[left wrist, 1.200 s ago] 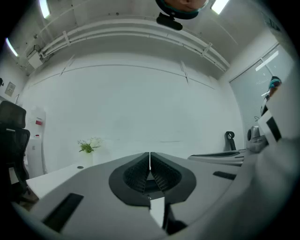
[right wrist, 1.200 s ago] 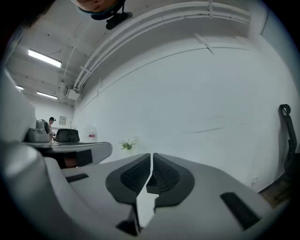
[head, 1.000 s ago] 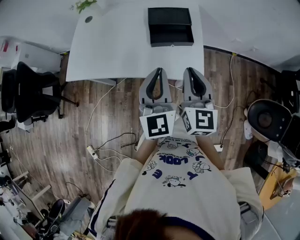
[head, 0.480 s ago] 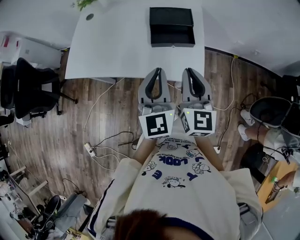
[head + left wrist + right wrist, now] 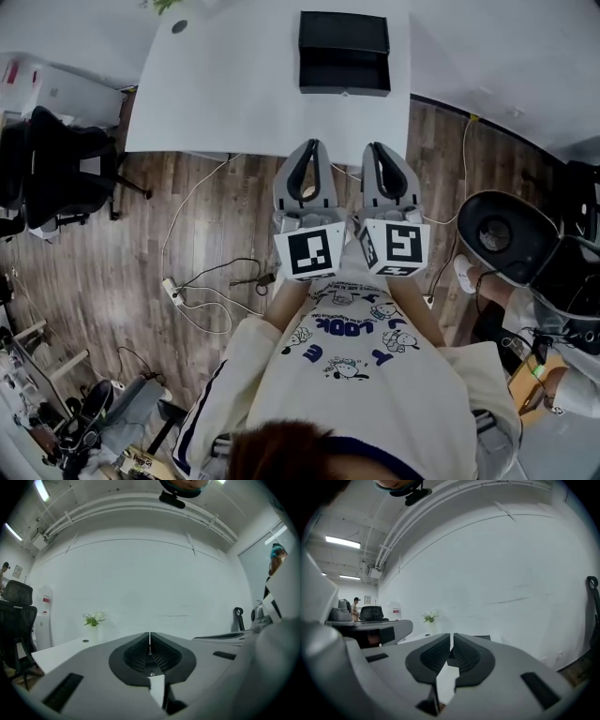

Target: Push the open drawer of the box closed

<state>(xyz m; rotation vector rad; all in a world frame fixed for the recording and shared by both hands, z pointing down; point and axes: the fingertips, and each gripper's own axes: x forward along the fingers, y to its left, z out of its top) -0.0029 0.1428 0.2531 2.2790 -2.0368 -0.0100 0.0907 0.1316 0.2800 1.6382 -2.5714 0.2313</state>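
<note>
A black box (image 5: 343, 52) stands at the back of the white table (image 5: 234, 94), its drawer (image 5: 343, 73) pulled out toward me. My left gripper (image 5: 312, 143) and right gripper (image 5: 374, 147) hang side by side over the wooden floor, just short of the table's front edge, both pointing at the box. Each is shut with nothing between its jaws. In the left gripper view the left gripper (image 5: 150, 634) shows only the wall and table beyond it. Past the right gripper (image 5: 452, 635), a dark corner of the box (image 5: 482, 637) peeks out.
A small plant (image 5: 169, 7) stands at the table's far left corner. A black office chair (image 5: 56, 169) is on the left. Cables and a power strip (image 5: 172, 291) lie on the floor. A round black chair (image 5: 506, 234) and a person are at the right.
Both grippers stay shut and almost still, edging slightly toward the table. The black chair at the right has shifted in the view.
</note>
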